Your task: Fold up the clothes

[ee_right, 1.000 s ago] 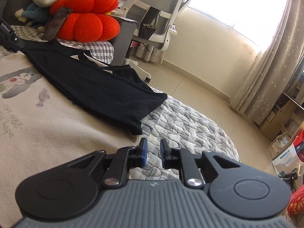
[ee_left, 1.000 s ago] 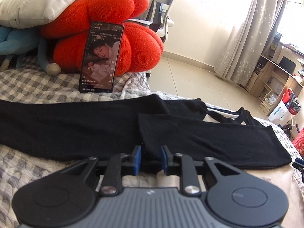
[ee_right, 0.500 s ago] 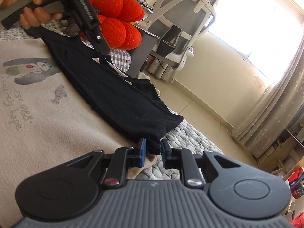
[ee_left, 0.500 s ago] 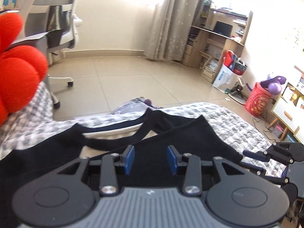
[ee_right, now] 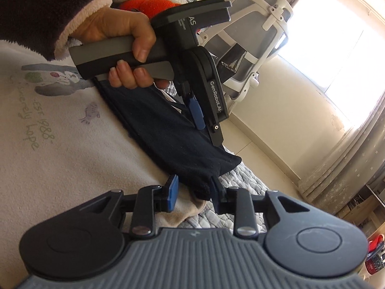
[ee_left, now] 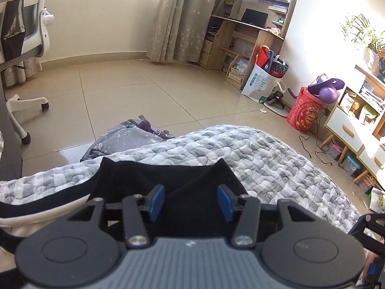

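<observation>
Left hand-held gripper (ee_left: 190,203): opening, pads clear above black garment (ee_left: 166,180).
Right hand-held gripper (ee_right: 193,193): opening, garment's corner between pads, at bed (ee_left: 264,159) edge.

Left gripper (ee_left: 190,202): black linkage arms, blue pads, silver screws, ribbed grey housing, two round black discs. Right gripper (ee_right: 193,193): same build. Hand (ee_right: 120,36) on grey handle; dark fleecy sleeve (ee_right: 41,7), pale pink cuff. White "GenRobot.AI" lettering.

Black garment (ee_right: 168,134) folded into a long strip, lying flat on the bed, possibly trousers, white-striped edge
</observation>
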The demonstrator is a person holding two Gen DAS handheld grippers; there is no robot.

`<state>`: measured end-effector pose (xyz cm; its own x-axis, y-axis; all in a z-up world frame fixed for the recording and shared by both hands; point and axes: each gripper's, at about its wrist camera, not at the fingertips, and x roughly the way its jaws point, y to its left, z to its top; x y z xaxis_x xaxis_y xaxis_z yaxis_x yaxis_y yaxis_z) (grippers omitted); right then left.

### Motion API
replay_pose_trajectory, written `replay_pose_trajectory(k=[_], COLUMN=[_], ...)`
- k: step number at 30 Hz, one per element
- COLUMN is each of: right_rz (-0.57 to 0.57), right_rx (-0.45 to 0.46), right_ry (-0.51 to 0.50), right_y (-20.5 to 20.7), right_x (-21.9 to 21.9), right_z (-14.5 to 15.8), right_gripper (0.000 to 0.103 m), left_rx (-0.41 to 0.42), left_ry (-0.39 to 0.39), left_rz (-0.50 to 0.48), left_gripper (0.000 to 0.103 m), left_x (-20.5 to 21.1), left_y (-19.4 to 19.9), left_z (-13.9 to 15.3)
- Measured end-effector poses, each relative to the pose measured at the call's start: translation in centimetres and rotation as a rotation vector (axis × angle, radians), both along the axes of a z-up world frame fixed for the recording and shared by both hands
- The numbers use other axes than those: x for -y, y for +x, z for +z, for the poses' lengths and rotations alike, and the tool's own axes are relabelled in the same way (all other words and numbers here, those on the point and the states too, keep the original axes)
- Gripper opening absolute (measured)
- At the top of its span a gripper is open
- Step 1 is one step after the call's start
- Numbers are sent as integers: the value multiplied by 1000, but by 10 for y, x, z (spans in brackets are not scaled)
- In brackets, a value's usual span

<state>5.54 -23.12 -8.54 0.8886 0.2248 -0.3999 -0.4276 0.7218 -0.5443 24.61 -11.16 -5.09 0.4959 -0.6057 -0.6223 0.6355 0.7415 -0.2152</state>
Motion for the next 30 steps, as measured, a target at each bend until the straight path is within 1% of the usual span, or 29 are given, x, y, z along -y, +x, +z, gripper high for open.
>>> replay_pose_trajectory(k=[3,5,9,14,17,18,19,20,21,22,25,27,30], right_rz=[8,10,18,26,30,31,30,24,15,6,-24,-43,-59], right_rx=[1,12,31,64,70,70,68,66,65,68,87,97,98], right_ry=[3,-12,-43,-104,-130,-132,-134,-138,-144,-147,-118,-88,-75], right_y=[1,1,-1,-1,1,1,1,2,3,4,1,-1,-3], right_x=[-1,-3,-7,-14,-15,-15,-15,-15,-15,-14,-11,-7,-4], right_z=[-2,-4,-7,-11,-12,-12,-12,-12,-14,-14,-9,-3,0], right_gripper=[31,31,31,31,30,28,25,16,9,8,6,6,6], left_rx=[0,-5,-25,-42,-50,-53,-54,-55,-56,-55,-19,-12,-8], left_ry=[3,-3,-34,-73,-67,-64,-64,-66,-73,-81,-101,-120,-141], left_rz=[-24,-35,-56,-134,-157,-159,-156,-151,-148,-143,-121,-109,-96], left_gripper=[51,51,49,47,45,40,32,26,9,3,2,2,2], left_x=[0,-2,-3,12,25,29,32,34,35,36,37,37,39], left_y=[6,12,23,25,27,28,29,29,29,28,23,21,21], left_z=[-2,-3,-6,-3,-5,-6,-7,-7,-7,-8,-6,-5,-4])
